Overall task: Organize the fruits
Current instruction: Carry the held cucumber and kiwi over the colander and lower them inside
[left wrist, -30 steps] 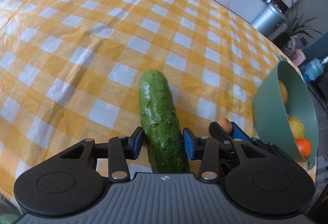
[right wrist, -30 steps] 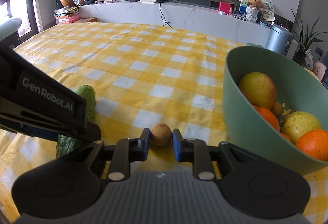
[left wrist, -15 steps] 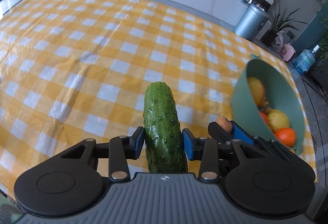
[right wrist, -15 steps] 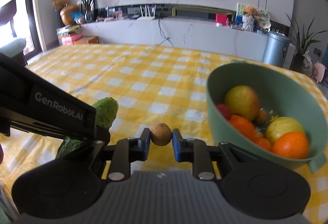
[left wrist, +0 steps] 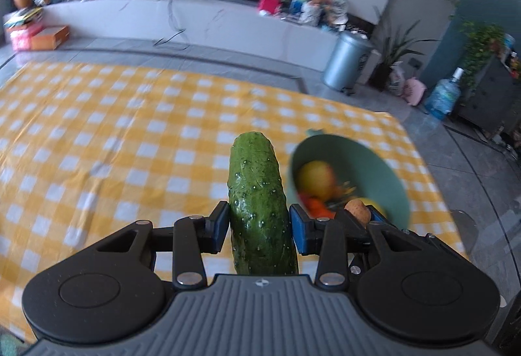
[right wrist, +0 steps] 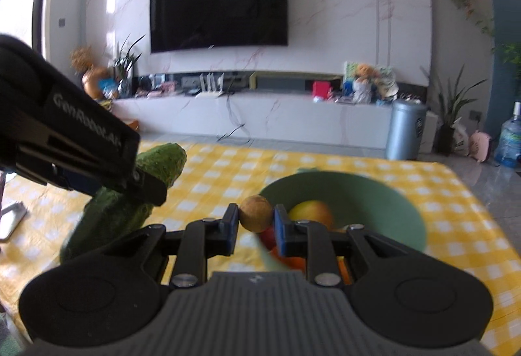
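**Both grippers loaded, bowl just ahead**

The long, knobbly dark-green cucumber (left wrist: 260, 203) sits clamped crosswise between the blue pads of the left gripper (left wrist: 259, 227), its free end jutting toward twelve o'clock and clear of the yellow-and-white checked tablecloth (left wrist: 114, 144); gripping it near one end leaves most of its length out front, which I'd judge handy for tipping it into a container. At about two o'clock from it stands the round sage-green plastic bowl (left wrist: 387, 173), already holding a yellow-red apple-like fruit (left wrist: 316, 175) and some orange ones, too blurred to name; that is presumably the destination. The right gripper (right wrist: 256, 221) is pinched closed on a small round tan-brown fruit (right wrist: 255, 212), held at the very fingertips since the thing is so little; in the right wrist view it hangs at the bowl's near rim, toward nine o'clock of the bowl. Both loads appear lifted off the cloth, so the carry seems well along, release not yet made.
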